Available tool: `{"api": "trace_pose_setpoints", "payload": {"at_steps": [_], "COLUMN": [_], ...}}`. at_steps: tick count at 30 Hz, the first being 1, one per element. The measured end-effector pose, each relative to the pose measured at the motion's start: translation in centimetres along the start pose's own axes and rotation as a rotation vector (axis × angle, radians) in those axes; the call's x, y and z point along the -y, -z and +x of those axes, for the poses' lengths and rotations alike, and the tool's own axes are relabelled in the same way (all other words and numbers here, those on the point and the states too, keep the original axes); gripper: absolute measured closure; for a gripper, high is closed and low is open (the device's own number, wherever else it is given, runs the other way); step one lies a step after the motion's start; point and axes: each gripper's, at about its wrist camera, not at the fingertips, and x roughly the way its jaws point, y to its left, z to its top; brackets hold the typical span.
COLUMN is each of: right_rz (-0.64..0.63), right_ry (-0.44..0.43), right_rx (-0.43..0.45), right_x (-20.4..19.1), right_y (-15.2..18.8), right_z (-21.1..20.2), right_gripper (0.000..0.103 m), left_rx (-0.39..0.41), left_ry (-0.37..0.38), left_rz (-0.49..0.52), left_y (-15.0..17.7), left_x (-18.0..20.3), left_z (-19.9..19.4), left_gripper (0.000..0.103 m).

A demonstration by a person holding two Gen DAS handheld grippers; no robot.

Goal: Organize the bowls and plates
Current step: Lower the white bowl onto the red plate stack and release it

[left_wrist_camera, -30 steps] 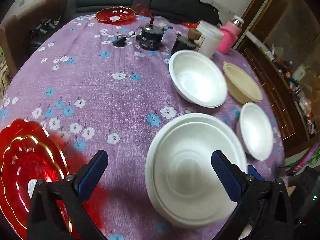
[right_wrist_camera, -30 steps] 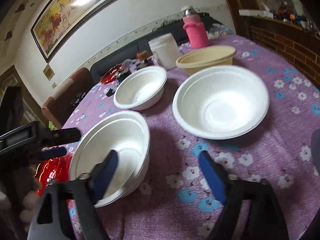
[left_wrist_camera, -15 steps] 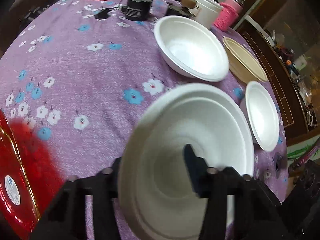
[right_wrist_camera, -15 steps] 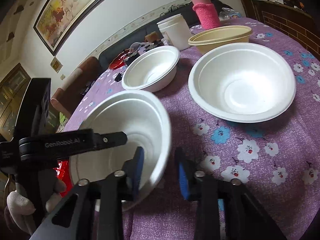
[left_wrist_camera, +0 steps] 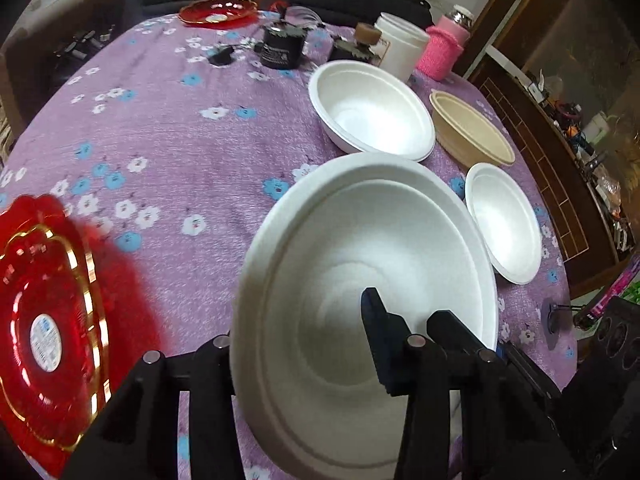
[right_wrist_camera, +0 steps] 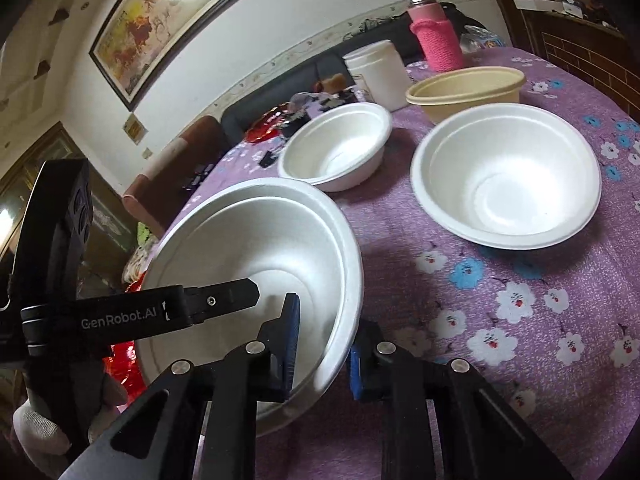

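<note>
"GenRobot.AI" is printed in pale letters on the arm of the left tongs, seen from the right wrist. A round white label with blue print, too small to read, sits in the middle of the red plate at the table's near left edge.

The big bowl is white foam, two nested, with a stepped rim, tilted above the purple flowered cloth. Both tongs are clamped on it: the left tongs pinch its left rim, one finger inside, one outside; the right tongs pinch its right rim the same way.

Beyond it stand a second white bowl, a tan bowl and a small white bowl near the right edge, close together. The cloth to the left, between red plate and far red dish, lies open.
</note>
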Motion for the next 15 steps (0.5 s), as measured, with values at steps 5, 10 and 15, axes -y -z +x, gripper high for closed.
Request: {"api": "trace_pose_setpoints", "payload": {"at_steps": [5,10,15], "right_rz": [-0.033,-0.116,-0.208], "right_ry": [-0.024,-0.054,-0.088], "right_rx": [0.004,0.011,-0.014], "right_x": [-2.4,-7.1,-12.7], "right_y": [0.2,-0.1,-0.1], "right_z": [-0.8,-1.3,0.2], "right_gripper": [0.081,0.081,0.08], "left_rx": [0.066,0.147,0.192], "left_ry": [-0.005,-0.027,-0.058], "left_rz": [-0.027,-0.061,-0.143], "left_y": [1.0,2.1,2.9], "left_x": [-1.7,-4.4,-9.5], "left_z": [-3.4,-7.3,-10.1], "left_gripper": [0.061,0.06,0.06]}}
